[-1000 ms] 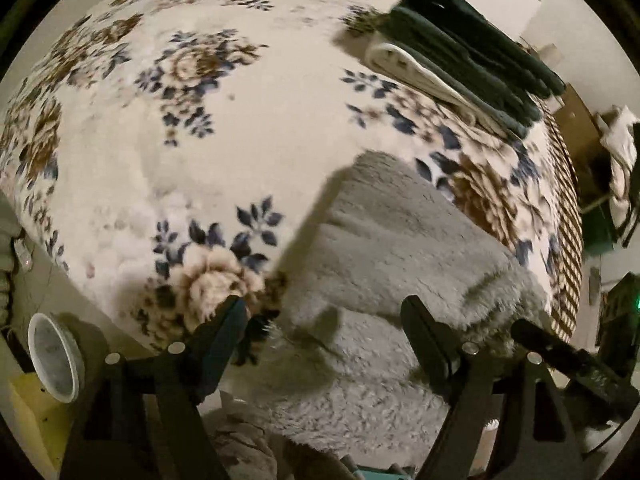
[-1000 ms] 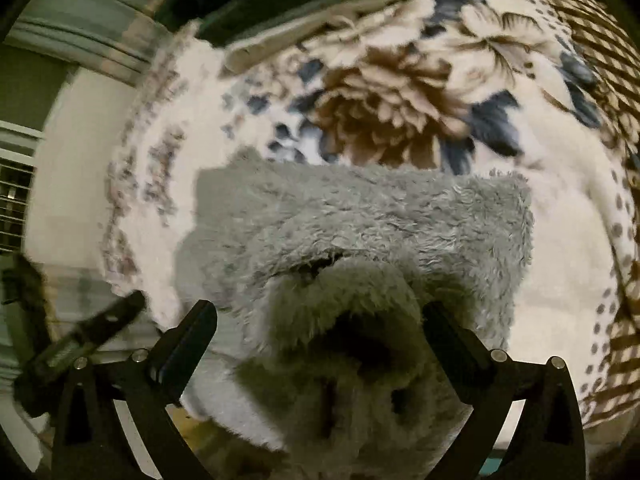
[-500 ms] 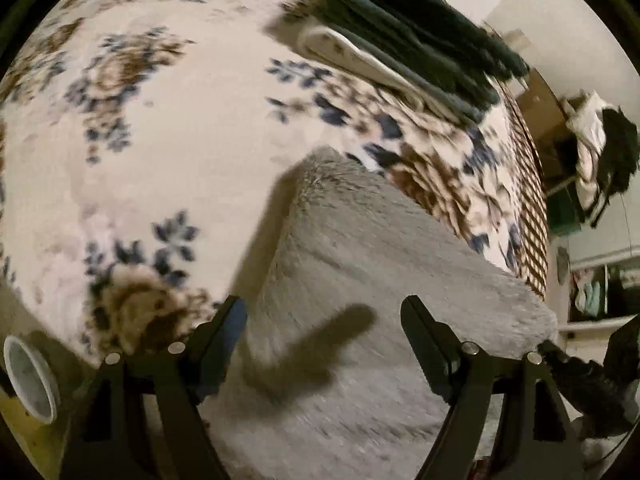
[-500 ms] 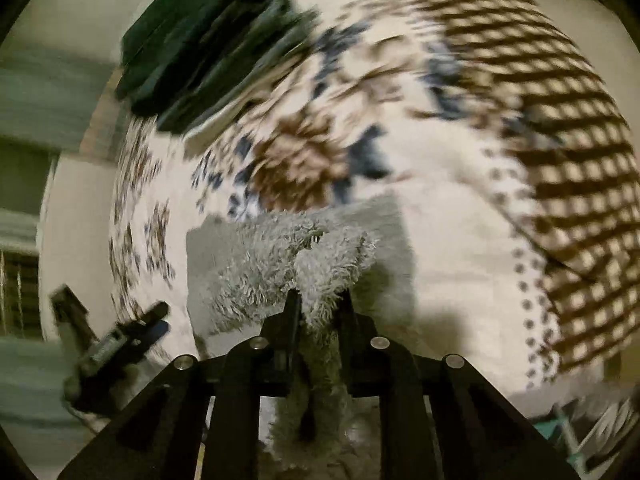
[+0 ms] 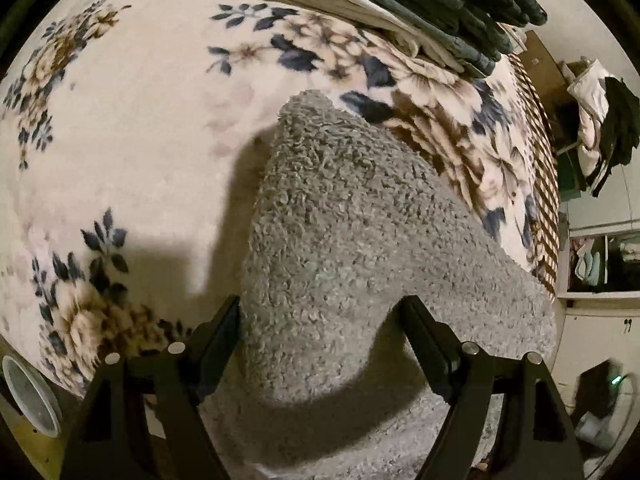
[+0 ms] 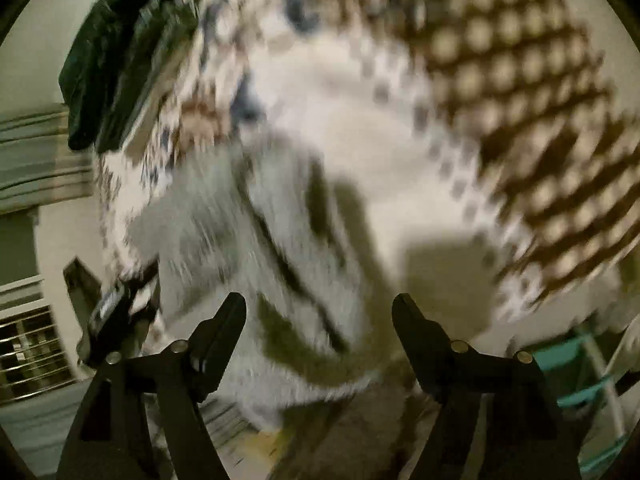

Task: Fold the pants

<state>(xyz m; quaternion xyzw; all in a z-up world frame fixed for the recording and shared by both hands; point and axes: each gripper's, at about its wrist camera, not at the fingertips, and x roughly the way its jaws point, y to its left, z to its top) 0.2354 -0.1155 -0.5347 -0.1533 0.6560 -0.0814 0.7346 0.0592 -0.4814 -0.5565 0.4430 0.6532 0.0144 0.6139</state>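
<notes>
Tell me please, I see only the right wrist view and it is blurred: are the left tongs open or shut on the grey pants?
Observer: Open. The left tongs grip nothing; the grey pants bulge up between them.
Operator: What lies under the dark folded stack?
Observer: The stack of folded clothes has one cream piece at the bottom.
Operator: Is anything beside the bed?
Observer: A white round container sits below the edge of the floral blanket.

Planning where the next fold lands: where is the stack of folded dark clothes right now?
In the left wrist view the stack of folded dark clothes sits at the top right, on the floral blanket beyond the grey fleece pants.
</notes>
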